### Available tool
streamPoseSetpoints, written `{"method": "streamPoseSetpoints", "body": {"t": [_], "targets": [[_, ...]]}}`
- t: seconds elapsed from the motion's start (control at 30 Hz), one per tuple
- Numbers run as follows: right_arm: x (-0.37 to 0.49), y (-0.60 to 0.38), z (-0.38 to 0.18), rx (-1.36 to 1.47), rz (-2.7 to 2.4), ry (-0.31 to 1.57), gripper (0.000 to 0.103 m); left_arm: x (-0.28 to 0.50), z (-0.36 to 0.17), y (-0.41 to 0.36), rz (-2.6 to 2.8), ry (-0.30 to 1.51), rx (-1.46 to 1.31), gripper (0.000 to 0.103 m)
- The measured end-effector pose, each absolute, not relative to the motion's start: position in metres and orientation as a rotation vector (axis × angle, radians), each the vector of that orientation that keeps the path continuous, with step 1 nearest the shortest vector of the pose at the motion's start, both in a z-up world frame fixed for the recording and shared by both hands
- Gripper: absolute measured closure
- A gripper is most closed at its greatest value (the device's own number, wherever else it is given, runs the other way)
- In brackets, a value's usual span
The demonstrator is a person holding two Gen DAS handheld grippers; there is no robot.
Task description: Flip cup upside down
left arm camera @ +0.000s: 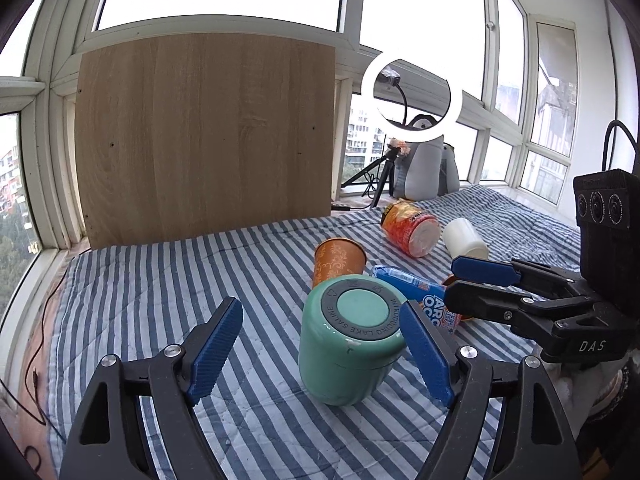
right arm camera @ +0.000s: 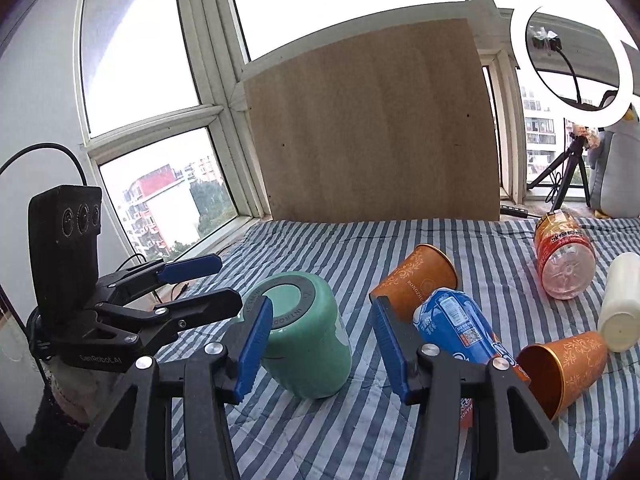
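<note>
A mint green cup [left arm camera: 352, 344] stands upside down on the striped cloth, its grey-ringed base facing up. It also shows in the right wrist view [right arm camera: 308, 336]. My left gripper [left arm camera: 320, 348] is open, with the cup between its fingers near the right finger [left arm camera: 428, 352]; no grip shows. My right gripper [right arm camera: 320, 340] is open, with the cup by its left finger [right arm camera: 254, 344]. The right gripper appears in the left wrist view [left arm camera: 472, 276] to the right of the cup. The left gripper appears in the right wrist view [right arm camera: 216, 280] to the cup's left.
An orange paper cup [left arm camera: 338, 260] stands upside down behind the green cup; another orange cup [right arm camera: 564, 368] lies on its side. A blue snack pack [right arm camera: 456, 328], an orange-labelled bottle [right arm camera: 564, 260] and a white cup [right arm camera: 622, 304] lie nearby. A wooden board [left arm camera: 204, 136] leans at the back.
</note>
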State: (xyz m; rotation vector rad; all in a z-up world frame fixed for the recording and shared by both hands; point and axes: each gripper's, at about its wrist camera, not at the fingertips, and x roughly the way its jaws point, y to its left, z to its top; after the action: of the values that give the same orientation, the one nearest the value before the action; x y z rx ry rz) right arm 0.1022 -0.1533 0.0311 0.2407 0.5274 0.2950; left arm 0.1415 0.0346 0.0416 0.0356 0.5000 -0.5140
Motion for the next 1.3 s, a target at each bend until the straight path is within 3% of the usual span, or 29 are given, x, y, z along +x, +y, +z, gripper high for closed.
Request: {"method": "streamPoseSetpoints", "body": {"t": [0.13,0.33,0.97,1.3], "targets": [[0.079,-0.149,0.035,0.192,0.231,0.462,0.034,0.119,0.039,0.038,-0.463,0.463,0.017,0.007],[0.047,-0.143,0.038,0.115,0.128,0.364,0.026,0.078,0.036,0.045,-0.338,0.384,-0.018,0.000],[0.011,-0.156,0.010,0.111,-0.060,0.257,0.017,0.014,0.012,0.026,-0.086,0.194,0.008,0.000],[0.008,-0.152,0.004,0.096,-0.073,0.243,0.011,0.013,0.004,0.029,-0.057,0.184,-0.011,0.000]]}}
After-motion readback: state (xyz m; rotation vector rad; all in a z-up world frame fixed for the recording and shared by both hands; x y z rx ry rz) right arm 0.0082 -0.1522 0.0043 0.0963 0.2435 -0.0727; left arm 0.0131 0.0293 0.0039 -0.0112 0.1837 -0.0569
